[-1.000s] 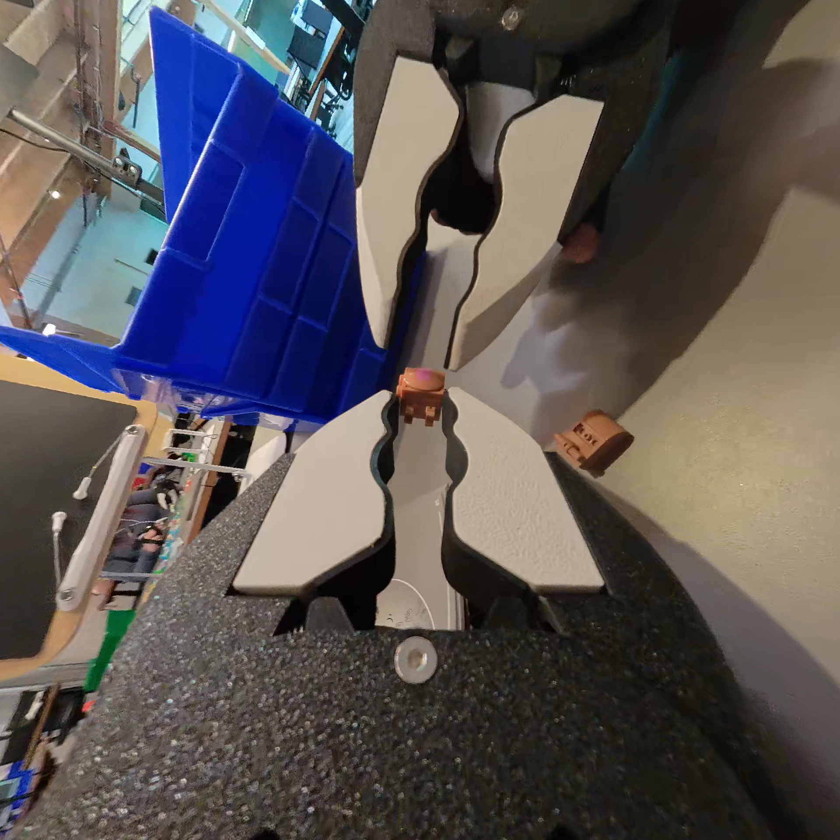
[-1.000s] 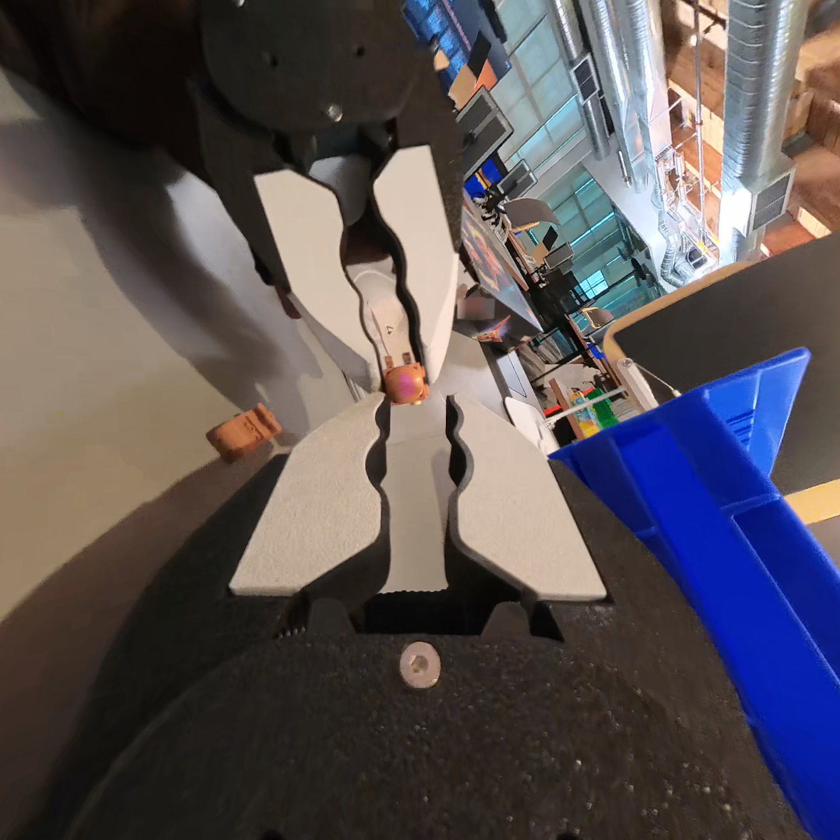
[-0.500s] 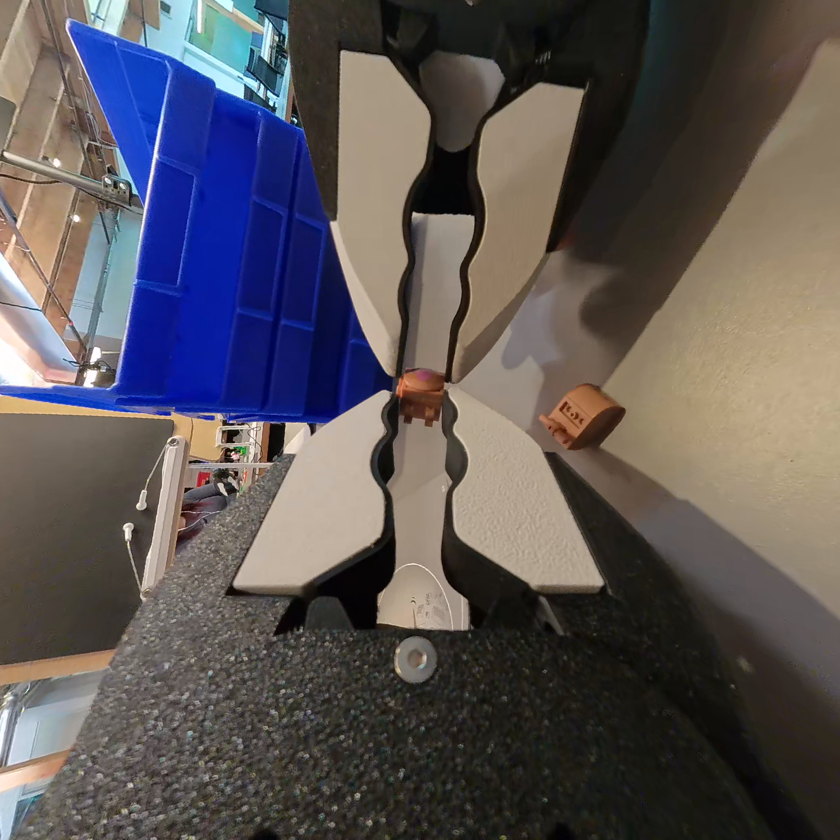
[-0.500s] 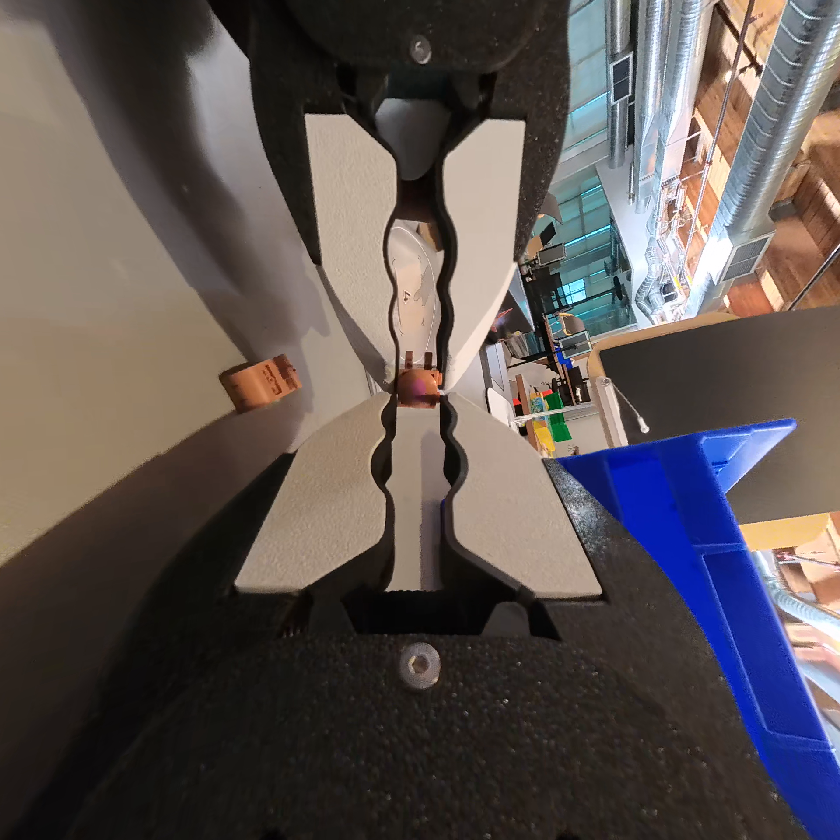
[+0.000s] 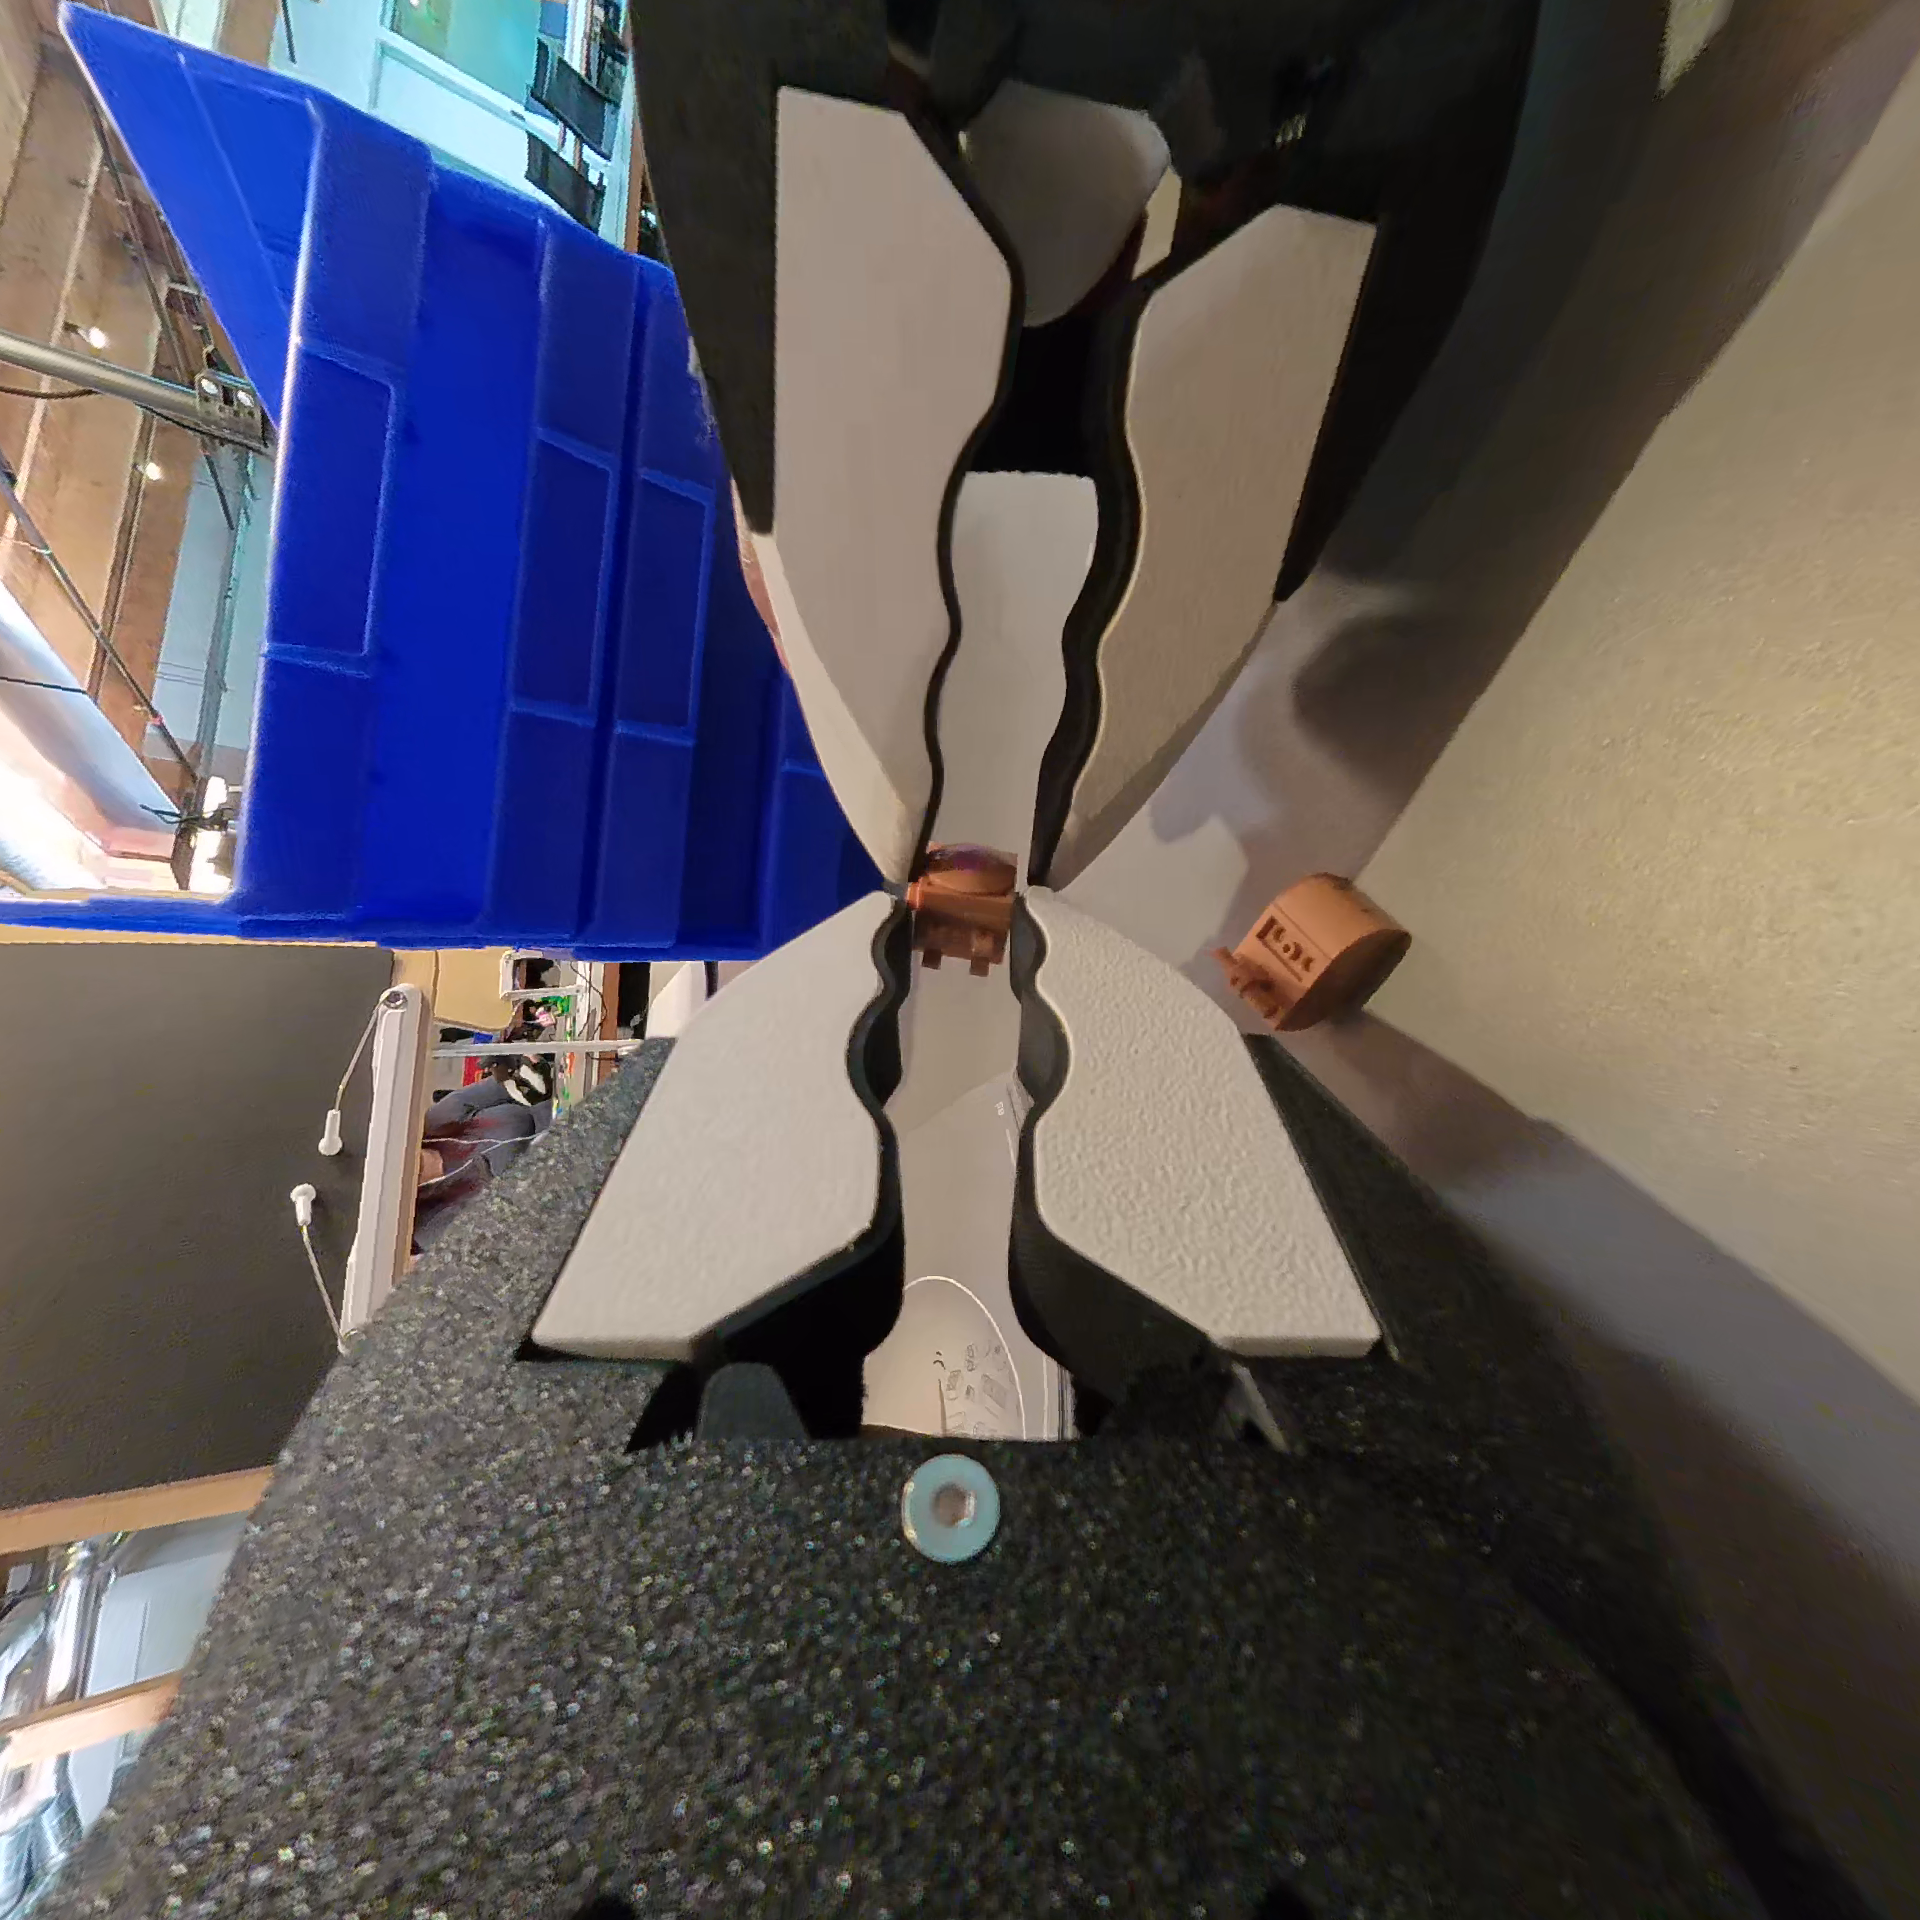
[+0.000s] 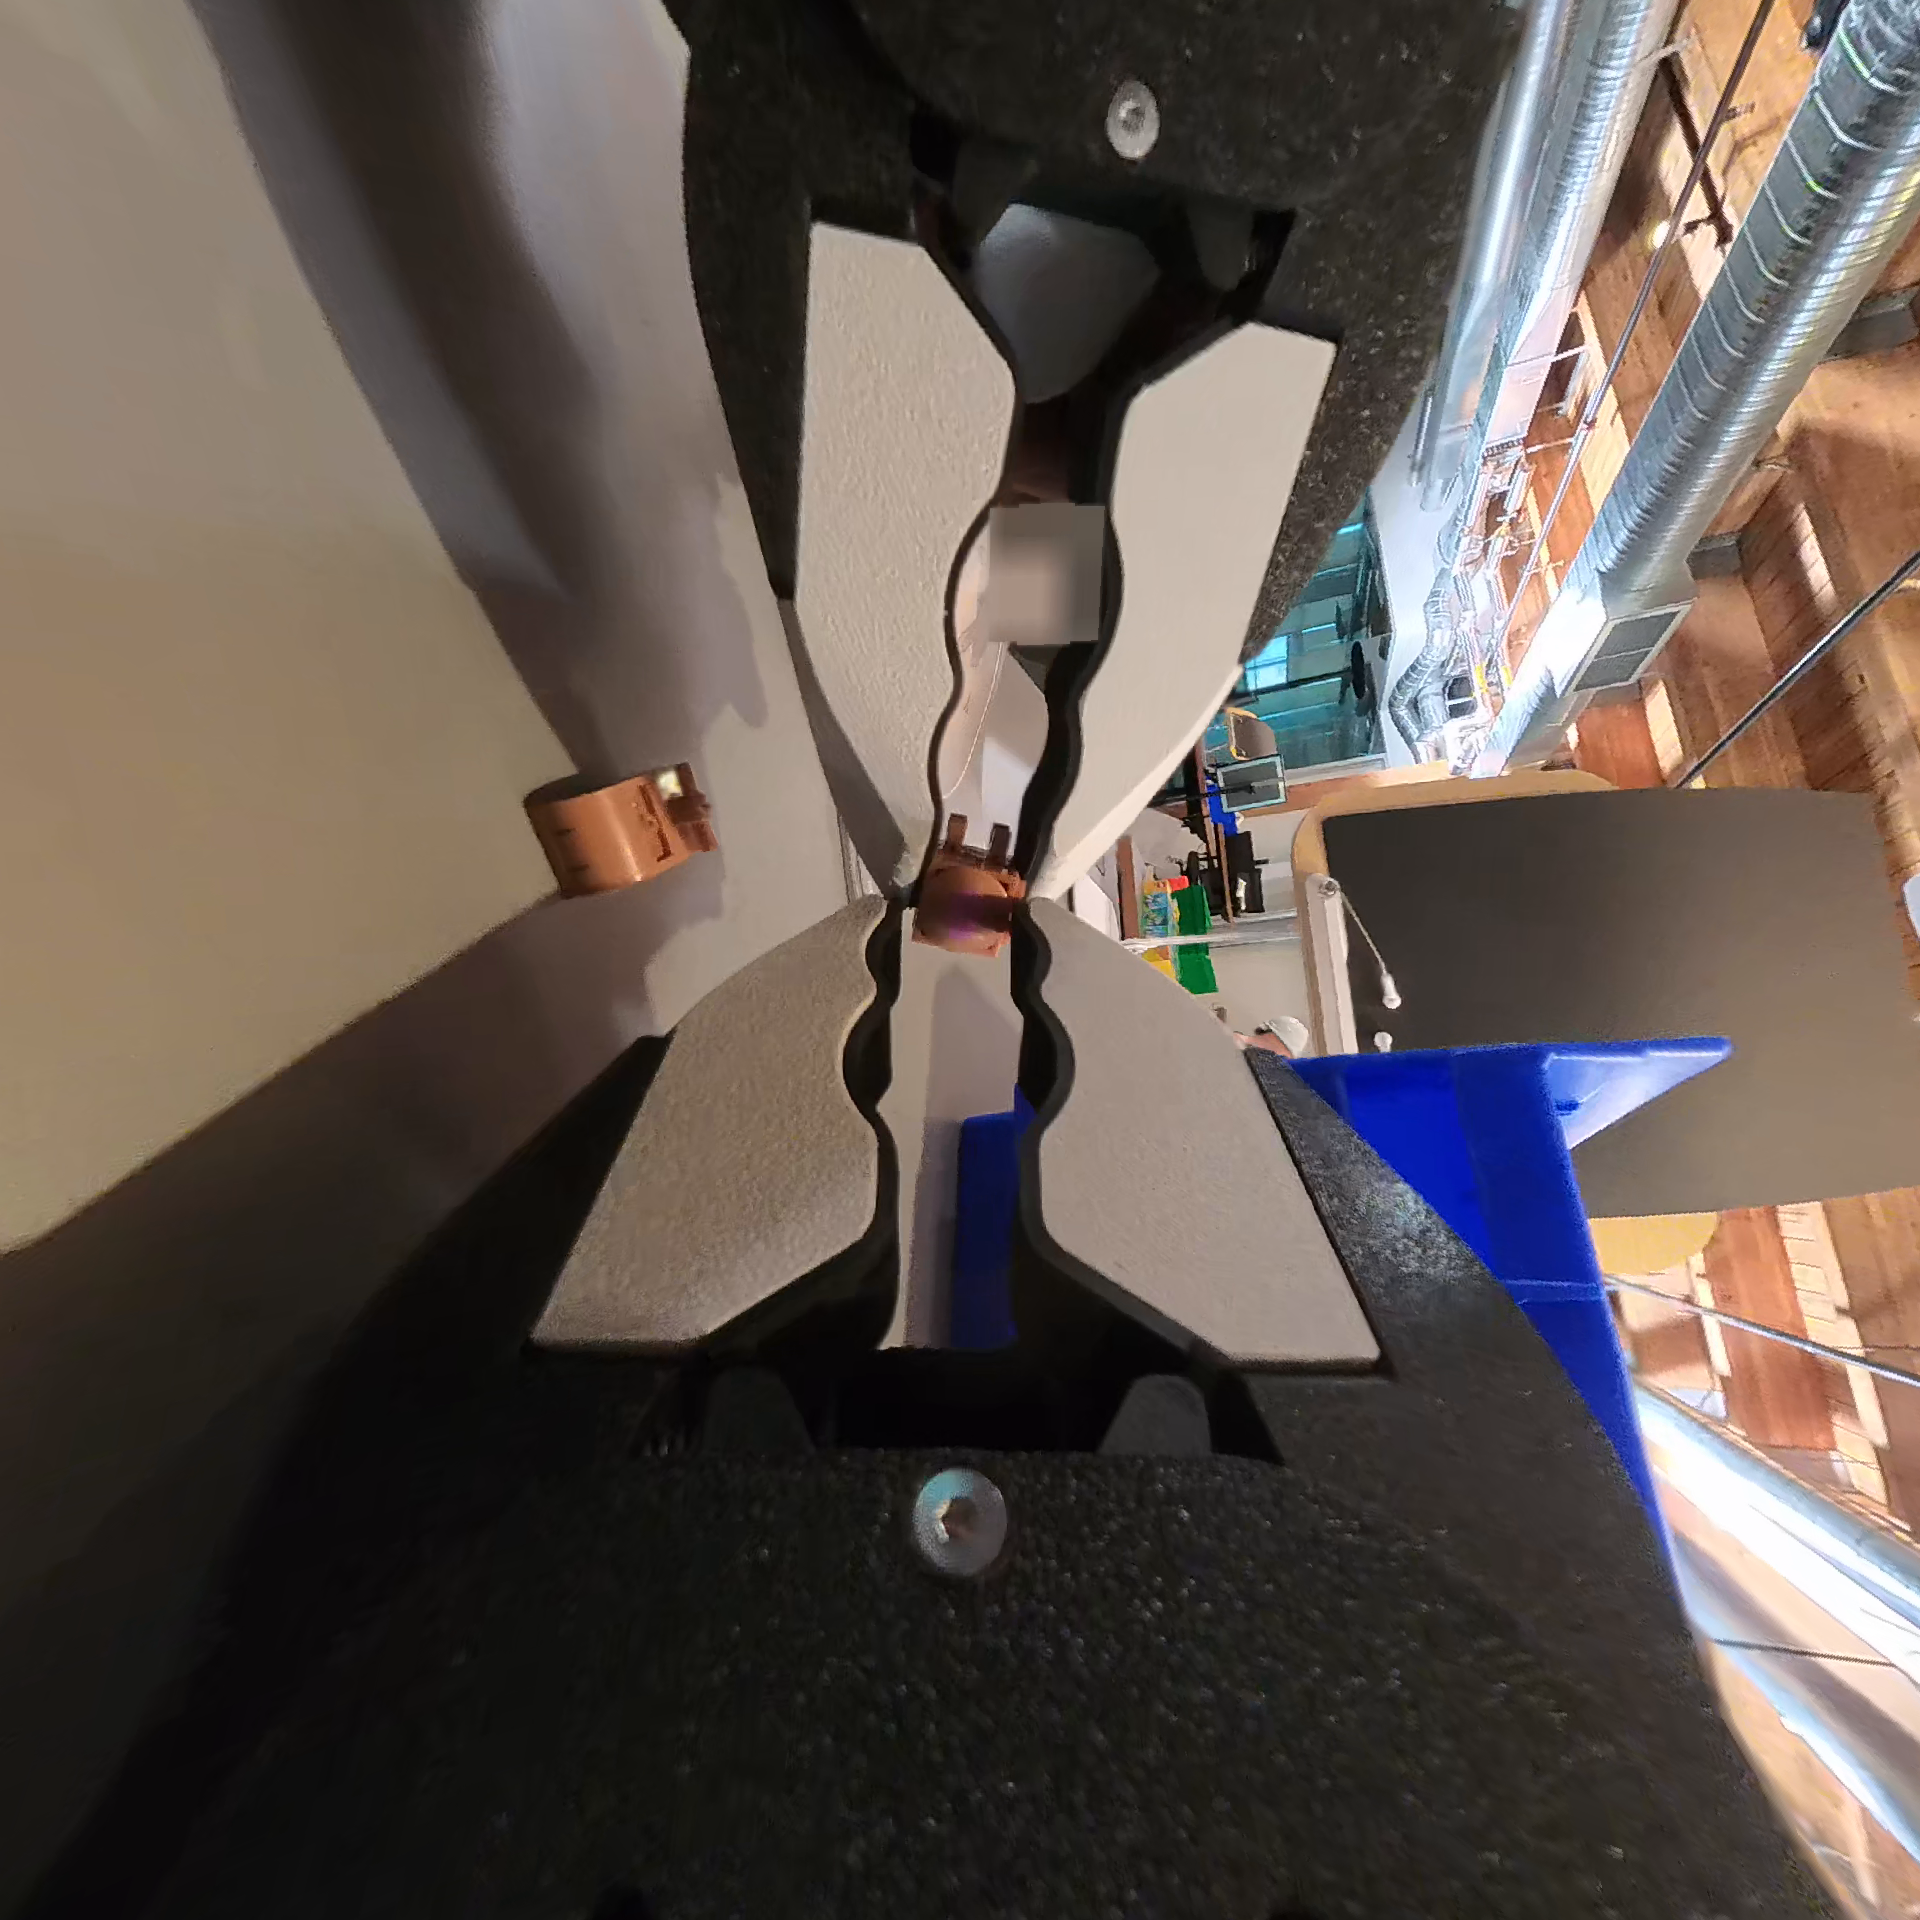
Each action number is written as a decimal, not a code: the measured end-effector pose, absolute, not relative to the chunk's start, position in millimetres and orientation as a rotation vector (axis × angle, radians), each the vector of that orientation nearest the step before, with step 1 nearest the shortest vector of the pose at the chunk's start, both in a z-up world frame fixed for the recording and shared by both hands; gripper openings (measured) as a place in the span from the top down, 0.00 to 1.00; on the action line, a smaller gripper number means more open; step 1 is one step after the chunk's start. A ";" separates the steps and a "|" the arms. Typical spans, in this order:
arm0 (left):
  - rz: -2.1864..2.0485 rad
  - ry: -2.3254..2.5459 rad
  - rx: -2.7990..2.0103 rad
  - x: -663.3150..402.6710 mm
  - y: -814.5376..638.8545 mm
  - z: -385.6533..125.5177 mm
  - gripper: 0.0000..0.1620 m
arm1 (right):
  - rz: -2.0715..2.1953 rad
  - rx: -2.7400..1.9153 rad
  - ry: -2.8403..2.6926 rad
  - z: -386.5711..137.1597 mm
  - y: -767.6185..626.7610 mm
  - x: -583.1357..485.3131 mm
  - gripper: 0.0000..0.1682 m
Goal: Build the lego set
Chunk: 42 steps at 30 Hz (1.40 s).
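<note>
Pinching 1 brown piece (image 5: 958, 906) between 2 claws, 1 loose piece (image 5: 1311, 951) beside.

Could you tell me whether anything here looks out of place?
One brown lego piece lies alone on the table, apart from both grippers, which meet tip to tip on a small brown piece. Otherwise nothing stands out.

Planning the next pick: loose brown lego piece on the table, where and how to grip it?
Probably across the brown lego piece's flat printed faces, coming from above. It lies alone on the table, rounded end one way, small clips the other; rounded surfaces may slip, clips look fragile.
</note>
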<state>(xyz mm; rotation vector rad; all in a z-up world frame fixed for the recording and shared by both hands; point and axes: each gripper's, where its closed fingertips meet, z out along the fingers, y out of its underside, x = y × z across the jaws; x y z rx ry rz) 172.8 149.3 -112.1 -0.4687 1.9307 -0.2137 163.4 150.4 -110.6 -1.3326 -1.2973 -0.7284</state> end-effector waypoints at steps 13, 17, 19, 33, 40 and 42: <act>0.062 1.912 -0.282 170.2 173.8 -117.7 0.89 | -0.281 -1.515 -1.161 -105.6 138.6 152.7 1.00; -0.095 1.895 -0.398 170.0 178.2 -109.7 0.89 | -0.466 -1.522 -1.141 -111.3 151.3 170.9 1.00; -0.238 1.892 -0.477 170.5 171.1 -106.6 0.89 | -0.459 -1.507 -1.104 -108.1 154.0 173.2 1.00; -0.385 1.934 -0.531 172.7 150.5 -114.7 0.89 | -0.524 -1.443 -1.174 -111.4 152.5 166.6 0.84; -0.376 1.934 -0.483 171.9 144.6 -114.4 0.89 | -0.527 -1.448 -1.205 -115.1 151.0 164.5 0.86; -0.387 1.927 -0.490 172.3 144.9 -113.5 0.89 | -0.522 -1.449 -1.193 -113.7 151.5 165.5 0.86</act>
